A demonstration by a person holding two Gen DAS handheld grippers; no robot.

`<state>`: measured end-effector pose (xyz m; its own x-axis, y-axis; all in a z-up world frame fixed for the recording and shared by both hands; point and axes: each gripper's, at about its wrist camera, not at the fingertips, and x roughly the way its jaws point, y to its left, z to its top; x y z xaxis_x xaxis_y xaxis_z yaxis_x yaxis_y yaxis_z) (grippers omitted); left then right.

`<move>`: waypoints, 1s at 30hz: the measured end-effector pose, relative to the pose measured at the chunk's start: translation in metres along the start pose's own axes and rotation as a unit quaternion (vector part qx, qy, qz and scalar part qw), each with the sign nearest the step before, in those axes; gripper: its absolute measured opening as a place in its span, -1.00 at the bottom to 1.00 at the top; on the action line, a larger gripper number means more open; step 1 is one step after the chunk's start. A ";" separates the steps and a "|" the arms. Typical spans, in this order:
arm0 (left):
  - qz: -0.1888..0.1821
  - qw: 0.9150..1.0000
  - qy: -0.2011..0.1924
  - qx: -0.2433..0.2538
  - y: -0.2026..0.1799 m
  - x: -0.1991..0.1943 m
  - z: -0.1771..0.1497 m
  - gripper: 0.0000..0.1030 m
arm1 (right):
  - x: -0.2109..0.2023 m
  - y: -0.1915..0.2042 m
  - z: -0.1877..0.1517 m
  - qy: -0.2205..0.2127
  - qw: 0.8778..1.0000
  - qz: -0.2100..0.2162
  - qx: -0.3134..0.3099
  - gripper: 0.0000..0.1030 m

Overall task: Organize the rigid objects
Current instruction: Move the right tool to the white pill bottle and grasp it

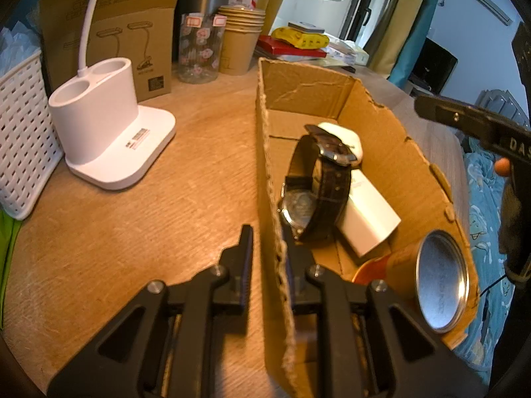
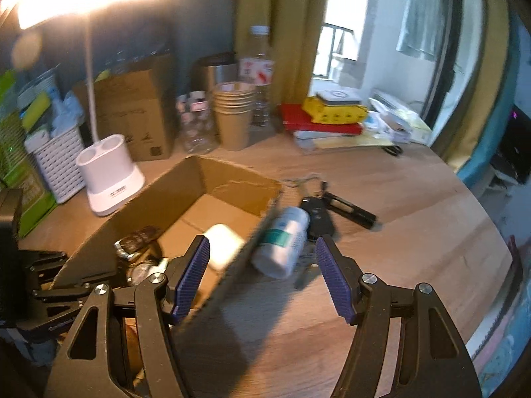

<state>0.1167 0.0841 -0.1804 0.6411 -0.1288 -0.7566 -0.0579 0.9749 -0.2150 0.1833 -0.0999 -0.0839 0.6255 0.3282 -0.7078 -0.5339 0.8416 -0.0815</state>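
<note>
Left gripper (image 1: 268,248) clamped on cardboard box (image 1: 381,152) wall, right gripper (image 2: 262,275) released: centre white bottle (image 2: 282,242) between pads.

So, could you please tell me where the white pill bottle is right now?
In the right wrist view, the white pill bottle lies on its side on the desk, just outside the cardboard box, beside the black car key.

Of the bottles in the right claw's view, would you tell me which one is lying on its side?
The white pill bottle beside the cardboard box; the clear water bottle stands upright.
</note>
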 end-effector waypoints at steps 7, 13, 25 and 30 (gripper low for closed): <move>-0.002 1.000 0.000 -0.002 0.000 0.001 0.000 -0.59 | -0.001 -0.034 -0.006 -0.007 0.999 -0.026 0.046 0.35; -0.002 1.000 0.000 -0.002 0.000 0.001 0.000 -0.59 | 0.003 -0.058 -0.012 -0.004 0.996 -0.045 0.078 0.36; -0.002 1.000 0.000 -0.002 0.000 0.001 0.000 -0.59 | 0.027 -0.051 -0.016 0.014 0.997 -0.011 0.076 0.35; -0.002 1.000 0.000 -0.002 0.000 0.001 0.000 -0.59 | 0.043 -0.052 -0.016 0.020 0.996 0.025 0.086 0.35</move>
<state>0.1173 0.0840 -0.1810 0.6409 -0.1322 -0.7561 -0.0586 0.9738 -0.2199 0.2285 -0.1367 -0.1216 0.5757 0.3568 -0.7357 -0.4564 0.8868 0.0730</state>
